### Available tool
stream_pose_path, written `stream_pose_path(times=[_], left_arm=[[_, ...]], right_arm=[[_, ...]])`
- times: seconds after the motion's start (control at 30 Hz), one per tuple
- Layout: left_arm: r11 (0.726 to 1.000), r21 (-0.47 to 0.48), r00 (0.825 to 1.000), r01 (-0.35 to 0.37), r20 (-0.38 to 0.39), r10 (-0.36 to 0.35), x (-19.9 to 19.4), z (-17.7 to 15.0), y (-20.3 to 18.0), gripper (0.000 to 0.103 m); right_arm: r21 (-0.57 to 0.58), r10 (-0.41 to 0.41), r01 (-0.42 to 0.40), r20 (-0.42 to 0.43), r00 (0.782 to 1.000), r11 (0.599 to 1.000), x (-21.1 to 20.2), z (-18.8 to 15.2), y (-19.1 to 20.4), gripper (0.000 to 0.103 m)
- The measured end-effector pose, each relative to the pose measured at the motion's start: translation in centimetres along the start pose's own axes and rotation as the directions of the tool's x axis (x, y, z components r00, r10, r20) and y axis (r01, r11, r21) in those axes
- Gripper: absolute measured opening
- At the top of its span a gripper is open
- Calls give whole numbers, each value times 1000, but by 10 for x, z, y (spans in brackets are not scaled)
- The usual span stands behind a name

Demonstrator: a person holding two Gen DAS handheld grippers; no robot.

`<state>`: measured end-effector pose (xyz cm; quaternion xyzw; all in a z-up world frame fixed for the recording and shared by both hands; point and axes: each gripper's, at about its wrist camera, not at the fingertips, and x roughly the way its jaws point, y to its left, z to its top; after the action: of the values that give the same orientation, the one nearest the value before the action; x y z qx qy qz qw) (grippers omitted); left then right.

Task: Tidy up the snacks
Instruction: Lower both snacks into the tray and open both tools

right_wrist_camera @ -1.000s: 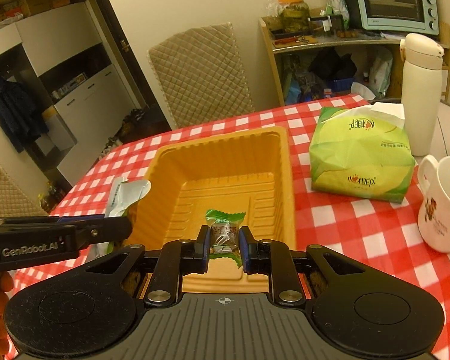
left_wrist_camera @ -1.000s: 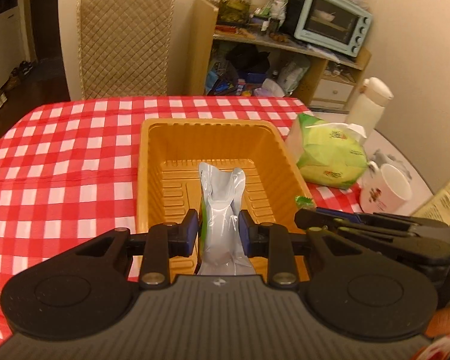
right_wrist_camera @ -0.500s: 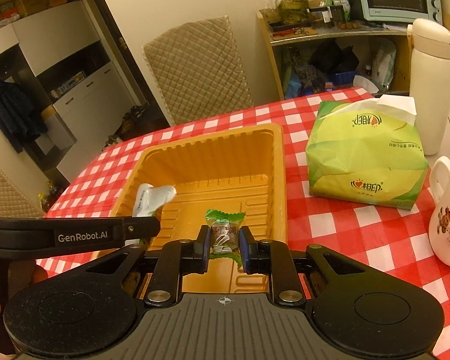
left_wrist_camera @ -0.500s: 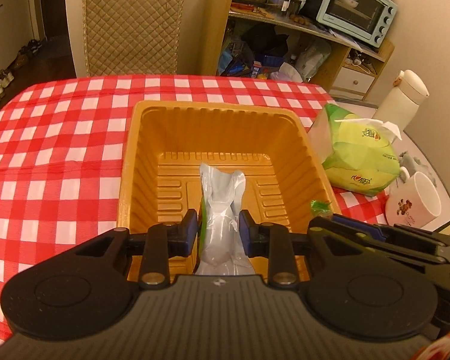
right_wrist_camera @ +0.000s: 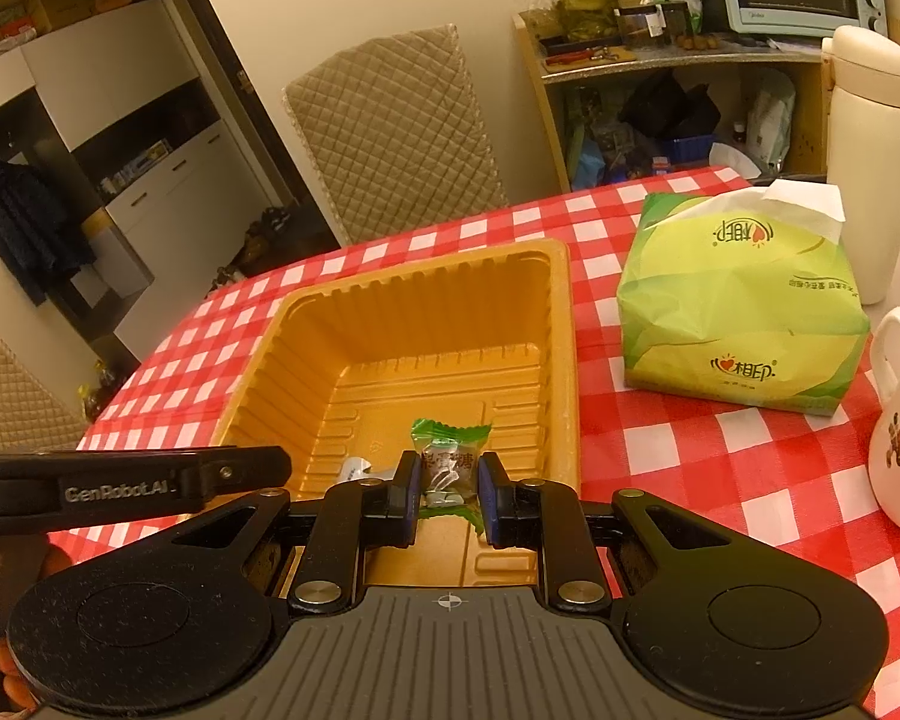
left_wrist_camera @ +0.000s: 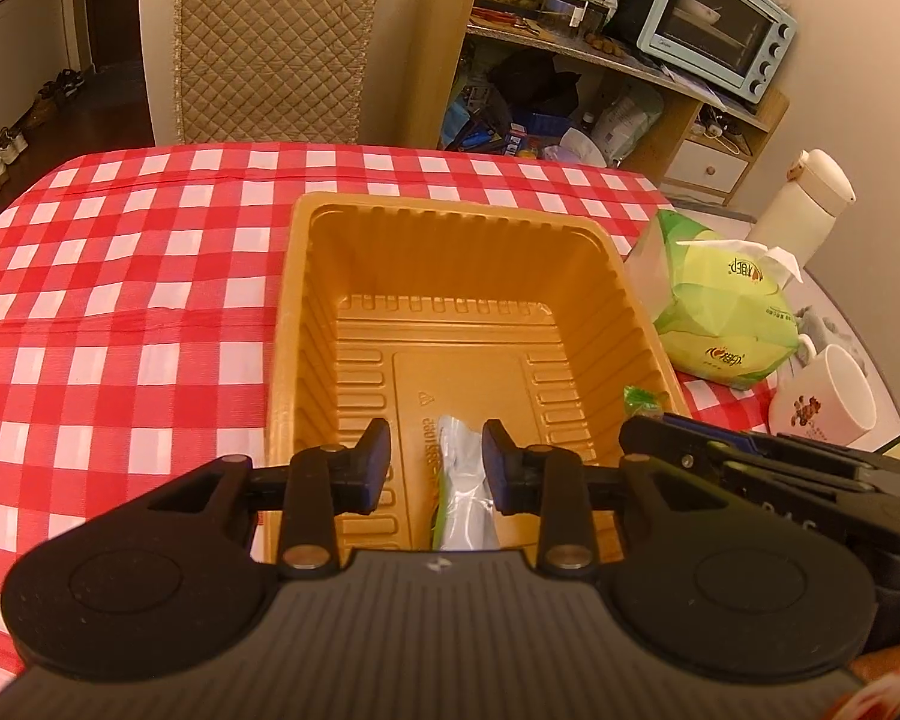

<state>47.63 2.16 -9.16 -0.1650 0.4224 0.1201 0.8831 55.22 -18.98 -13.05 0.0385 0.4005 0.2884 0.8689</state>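
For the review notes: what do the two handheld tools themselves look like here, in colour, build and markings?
Both are matte black plastic. The left tool and right tool each have a ribbed grey-black deck with a small crosshair mark, two round black discs at the sides, silver pivot screws on angled link arms, and blue pads inside the fingers. Seen from the right wrist view, the left tool's side carries white "GenRobot.AI" lettering. No cables or sleeves are visible.

A home dining room.
We see a checked table [left_wrist_camera: 120,300], a toaster oven [left_wrist_camera: 714,24], a padded chair [left_wrist_camera: 270,42] and shoes [left_wrist_camera: 6,144] by the door.
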Motion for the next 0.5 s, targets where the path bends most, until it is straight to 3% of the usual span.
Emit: stream_pose_path(times=[0.27,0.33,0.43,0.5], left_arm=[[1000,0,1000,6,11,-6,-15,-4,6,36],[1000,-4,1000,6,16,-6,-19,-5,9,40],[1000,11,1000,-6,25,6,-26,-6,10,55],[1000,28,999,-14,36,13,-33,-8,10,60]], right_arm=[[-6,-4,4,3,1000,1000,5,2,5,21],[-10,-4,4,9,1000,1000,6,3,8,21],[2,15,-15,11,1000,1000,6,4,10,22],[13,29,-29,18,999,1000,4,5,10,29]])
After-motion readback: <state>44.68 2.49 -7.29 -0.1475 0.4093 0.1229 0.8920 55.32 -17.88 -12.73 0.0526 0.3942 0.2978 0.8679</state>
